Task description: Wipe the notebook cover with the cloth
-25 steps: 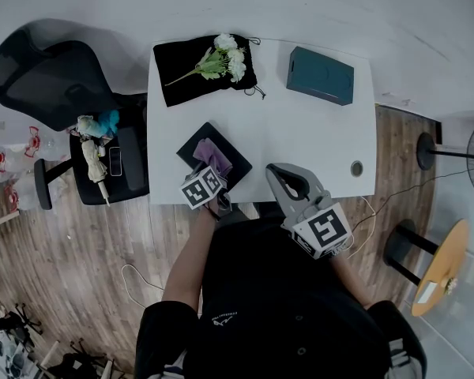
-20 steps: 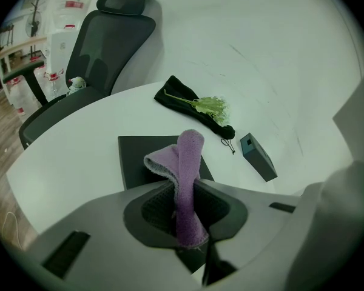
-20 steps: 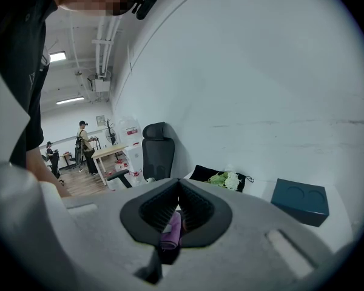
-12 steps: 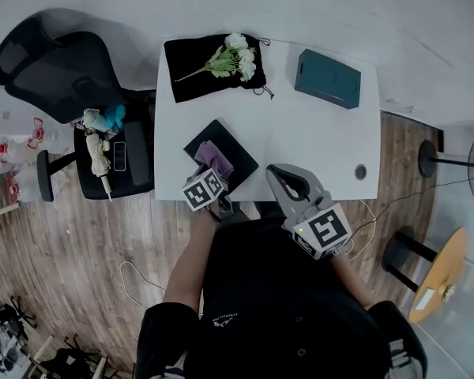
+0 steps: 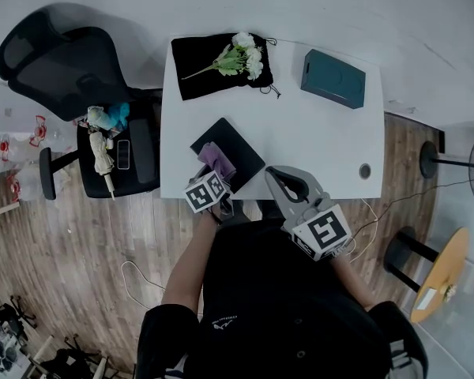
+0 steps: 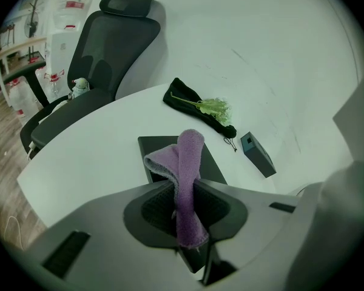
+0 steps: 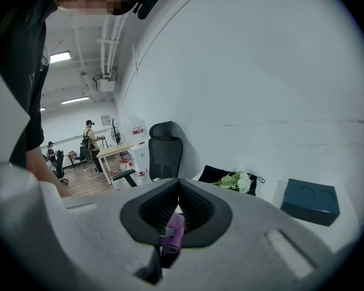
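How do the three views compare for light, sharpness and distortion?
Head view: even light, sharp, the chair casts a soft shadow. Left gripper view: strong fisheye, black corners, the table edge bows, the cloth is crisp. Right gripper view: same fisheye and black corners, the ceiling lamps are bright.

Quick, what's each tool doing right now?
Left tool: closed on the purple cloth.
Right tool: closed, holding nothing.
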`<state>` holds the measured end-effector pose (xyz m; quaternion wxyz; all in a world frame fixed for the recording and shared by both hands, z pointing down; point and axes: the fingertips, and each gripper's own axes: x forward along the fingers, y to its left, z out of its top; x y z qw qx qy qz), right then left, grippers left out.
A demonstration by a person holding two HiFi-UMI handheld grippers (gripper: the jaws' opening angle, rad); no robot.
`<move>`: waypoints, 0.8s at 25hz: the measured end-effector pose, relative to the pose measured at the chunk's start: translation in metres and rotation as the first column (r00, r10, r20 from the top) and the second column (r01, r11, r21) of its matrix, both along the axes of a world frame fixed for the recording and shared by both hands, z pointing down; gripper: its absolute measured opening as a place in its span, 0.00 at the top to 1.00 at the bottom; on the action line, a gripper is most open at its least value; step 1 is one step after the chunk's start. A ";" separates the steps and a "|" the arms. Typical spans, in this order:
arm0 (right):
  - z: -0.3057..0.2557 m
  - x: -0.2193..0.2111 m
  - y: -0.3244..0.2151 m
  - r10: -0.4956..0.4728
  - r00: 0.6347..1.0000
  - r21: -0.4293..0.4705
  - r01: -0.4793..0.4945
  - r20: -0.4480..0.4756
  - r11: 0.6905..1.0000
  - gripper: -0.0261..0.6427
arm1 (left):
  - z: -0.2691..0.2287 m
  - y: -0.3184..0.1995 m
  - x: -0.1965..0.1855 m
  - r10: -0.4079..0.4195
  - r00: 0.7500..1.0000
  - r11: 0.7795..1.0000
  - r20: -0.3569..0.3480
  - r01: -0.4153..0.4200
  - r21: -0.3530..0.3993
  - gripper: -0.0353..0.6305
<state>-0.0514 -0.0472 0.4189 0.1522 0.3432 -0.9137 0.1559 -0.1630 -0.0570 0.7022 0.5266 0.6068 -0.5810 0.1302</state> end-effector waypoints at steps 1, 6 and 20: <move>0.000 -0.002 0.001 -0.001 1.000 0.001 0.001 0.000 1.000 0.95 | 0.000 0.001 -0.001 0.005 1.000 1.000 0.000 -0.005 0.000 0.84; -0.001 -0.013 0.006 0.002 1.000 0.005 -0.002 0.002 1.000 0.95 | 0.001 0.005 -0.005 0.019 1.000 1.000 -0.008 -0.019 0.004 0.84; 0.000 -0.023 0.020 -0.025 1.000 0.016 0.025 0.005 1.000 0.95 | 0.000 0.018 -0.017 0.017 1.000 1.000 0.008 -0.017 0.012 0.84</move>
